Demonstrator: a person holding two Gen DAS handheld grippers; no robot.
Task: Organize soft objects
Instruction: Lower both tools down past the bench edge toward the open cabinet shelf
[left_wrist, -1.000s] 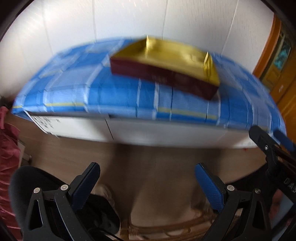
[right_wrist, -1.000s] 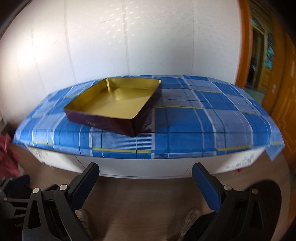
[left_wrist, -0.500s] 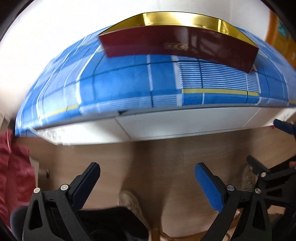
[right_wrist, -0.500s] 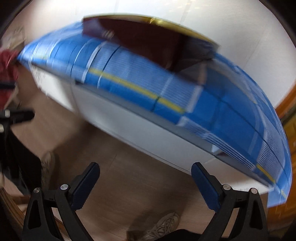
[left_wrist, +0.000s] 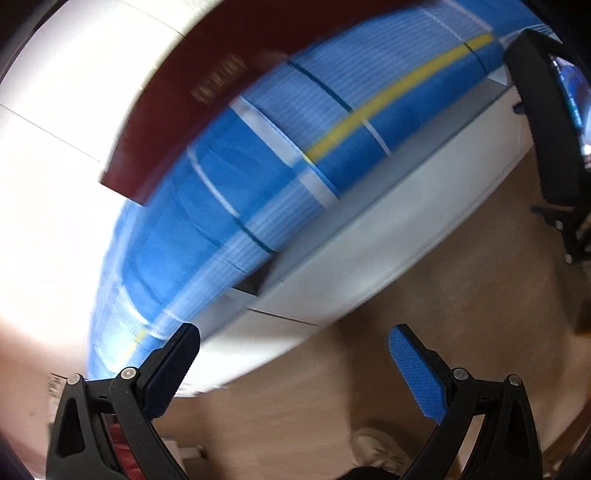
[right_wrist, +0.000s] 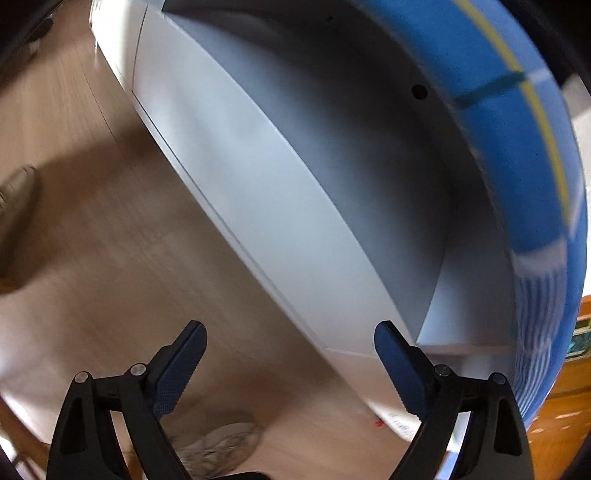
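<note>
Both views dropped and rolled since a second ago: box (left_wrist: 192, 81) now sits top-left in the left view, well beyond the left claw (left_wrist: 293, 365), which is spread wide, nothing between. Box: maroon, rigid, flat-sided, on a blue plaid cloth (left_wrist: 258, 177) over a white surface (right_wrist: 258, 192). Right claw (right_wrist: 290, 354) closing, empty, over wood-grain floor (right_wrist: 110, 240).

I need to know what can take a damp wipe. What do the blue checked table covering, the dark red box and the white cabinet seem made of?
Blue checked table covering: probably woven cloth or printed sheet; blur hides its texture. Dark red box: likely matte card with gold lettering. White cabinet: smooth, flat panels, probably laminated board.
</note>
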